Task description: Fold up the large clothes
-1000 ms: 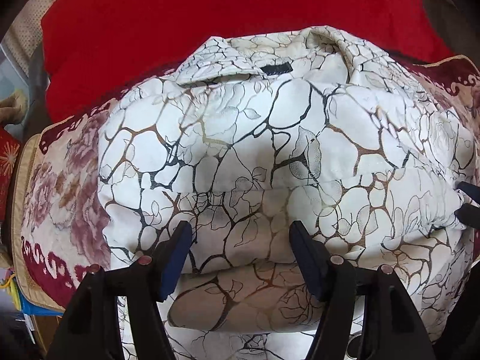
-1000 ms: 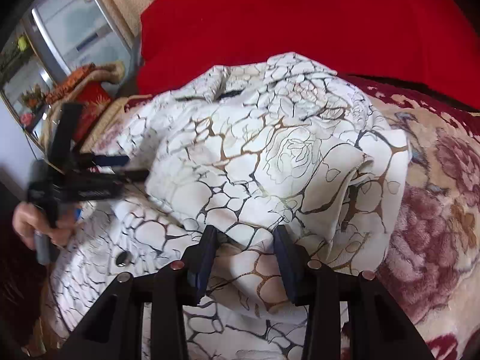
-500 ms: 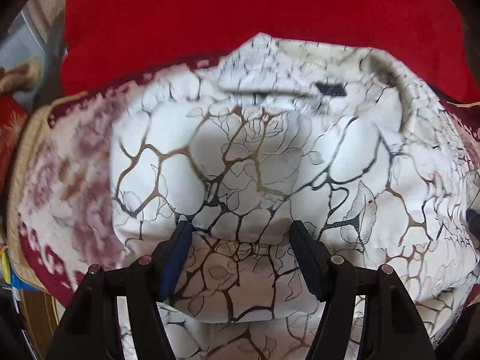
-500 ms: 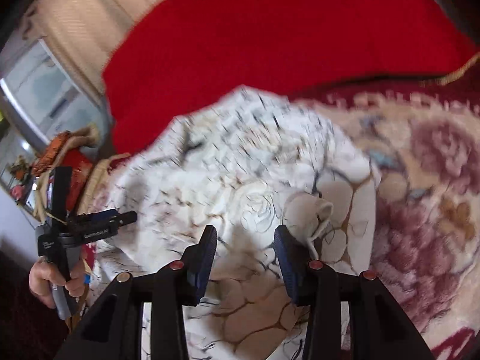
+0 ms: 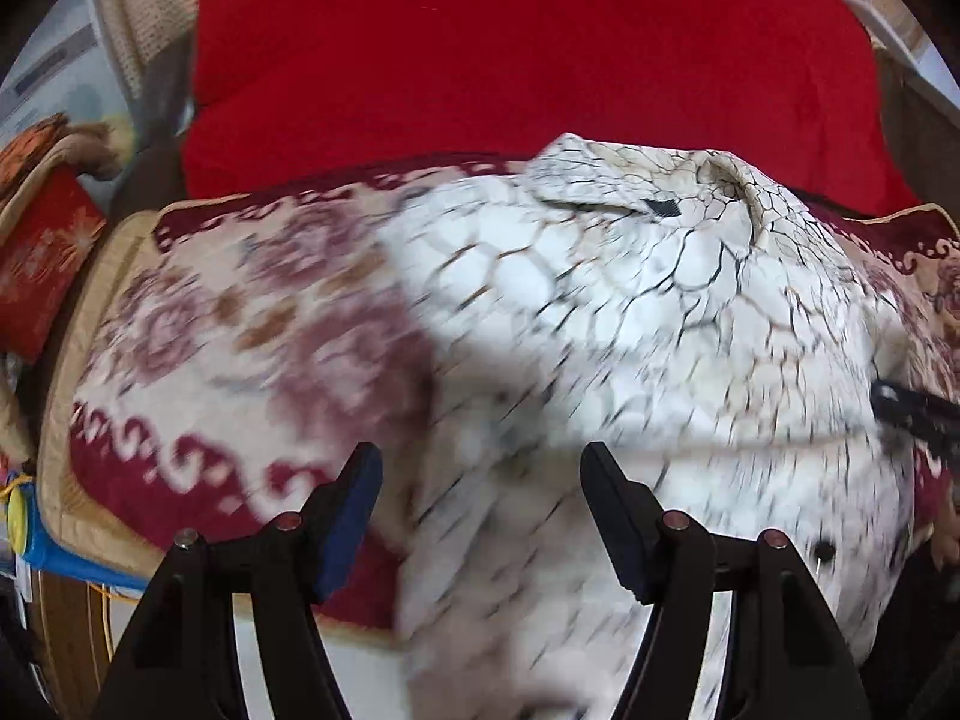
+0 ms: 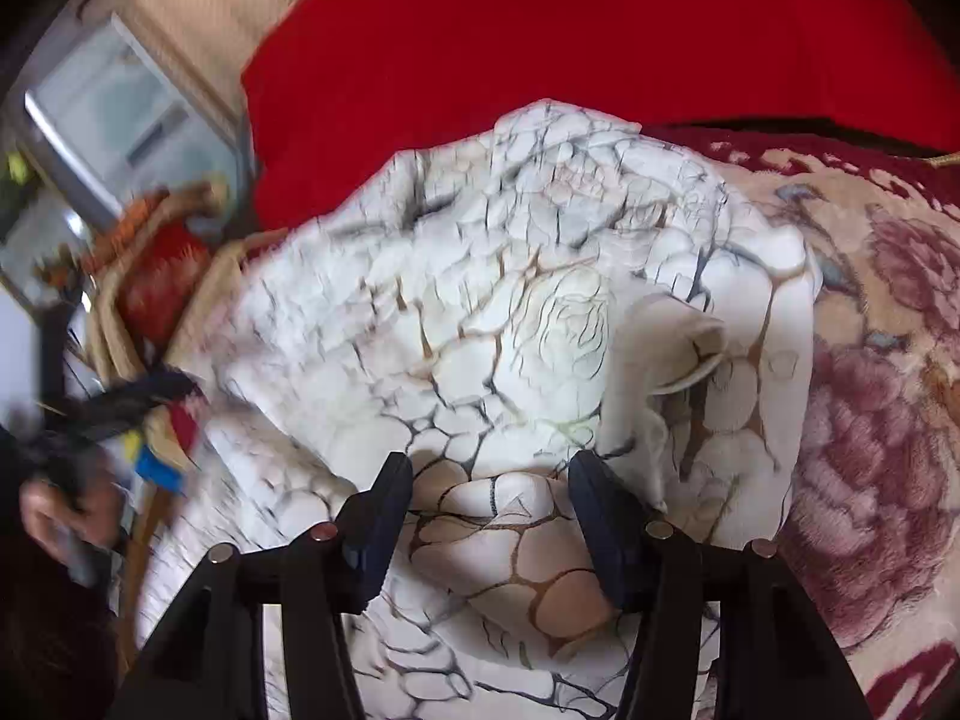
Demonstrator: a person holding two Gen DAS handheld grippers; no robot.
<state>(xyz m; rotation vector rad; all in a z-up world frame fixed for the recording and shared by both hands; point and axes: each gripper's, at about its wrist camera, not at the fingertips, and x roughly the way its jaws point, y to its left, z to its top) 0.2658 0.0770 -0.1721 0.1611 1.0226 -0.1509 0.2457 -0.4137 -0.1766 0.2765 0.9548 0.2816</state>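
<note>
The shirt (image 5: pixel 630 324) is white with a crackle of black and gold veins and faint rose outlines, and it lies bunched on a floral blanket in front of a red cushion. Its collar (a small black label inside) sits at the far end, toward the cushion. A cuff (image 6: pixel 678 348) stands curled up on its right side, and a dark button shows near the front edge.

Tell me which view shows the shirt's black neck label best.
The left wrist view: the label sits sharp below the collar on the shirt. The right wrist view shows only a blurred dark streak where the label should be.
</note>
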